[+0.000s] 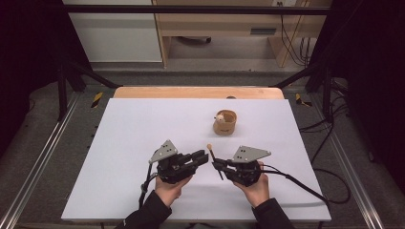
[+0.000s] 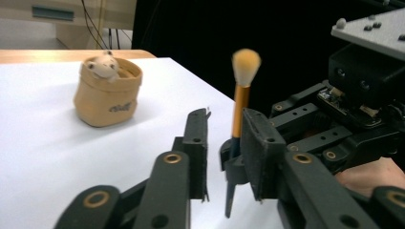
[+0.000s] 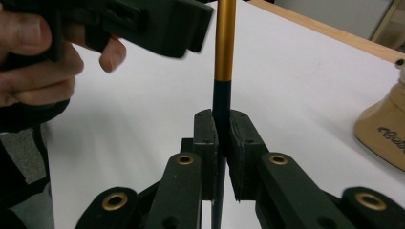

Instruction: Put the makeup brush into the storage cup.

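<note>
While the high view looks down on the white counter (image 1: 143,124), it shows two tongs side by side near the person's edge: the left tongs (image 1: 204,156) point rightward toward the right tongs (image 1: 216,164), which carry one makeup brush (image 1: 213,160) by its dark handle. Its pale bristle tip stands upward, probably so the brush can go handle-first into the single tan pouch (image 1: 225,122) farther back, which stands upright and well apart from both hands. One small plush figure (image 1: 220,117) sits inside that pouch at its rim.

From the left gripper view, the left tongs (image 2: 224,138) stand apart, their jaws flanking the brush (image 2: 240,95) without pressing on it; this looks like a handover just made or about to be made. The pouch (image 2: 108,93) with its plush figure (image 2: 102,65) rests beyond, to the left.

Along the right gripper view, the right tongs (image 3: 222,138) are clamped on the brush (image 3: 222,71), upright between their pads at the dark part of the handle below the gold ferrule. Another hand (image 3: 43,62) with its tool hovers close above left, and an edge of the pouch (image 3: 382,129) shows at right.
</note>
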